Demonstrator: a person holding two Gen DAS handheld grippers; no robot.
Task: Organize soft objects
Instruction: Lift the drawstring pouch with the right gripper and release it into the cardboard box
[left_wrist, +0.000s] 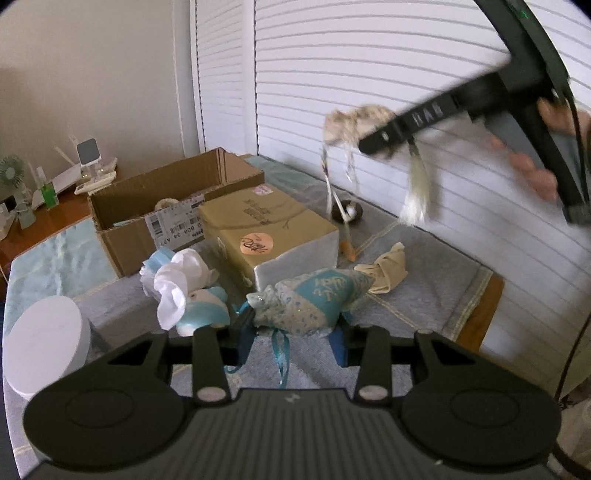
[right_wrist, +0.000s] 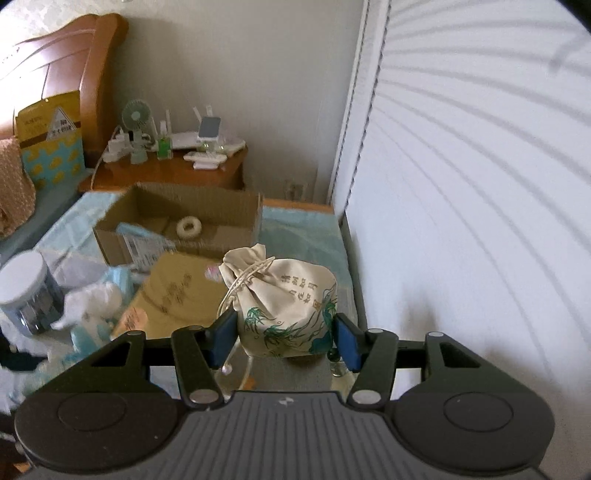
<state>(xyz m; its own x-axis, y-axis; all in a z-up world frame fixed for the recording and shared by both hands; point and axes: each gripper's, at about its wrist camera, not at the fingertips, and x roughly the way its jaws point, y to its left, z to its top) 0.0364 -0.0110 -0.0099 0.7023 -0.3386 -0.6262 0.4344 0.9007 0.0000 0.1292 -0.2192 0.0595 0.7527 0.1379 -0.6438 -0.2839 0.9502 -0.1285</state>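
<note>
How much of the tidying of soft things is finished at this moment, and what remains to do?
Looks done: a white ring and a light blue item already lie in the cardboard box. In hand: the right gripper carries a drawstring pouch in the air. Left: the left gripper is around the patchwork pillow, apparently not yet lifted; the white tissue bundle and beige cloth lie outside.

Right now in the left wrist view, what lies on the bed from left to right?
White round lid → crumpled white tissue → blue patterned sachet → cream cloth. The right claw carries the drawstring pouch above them.
</note>
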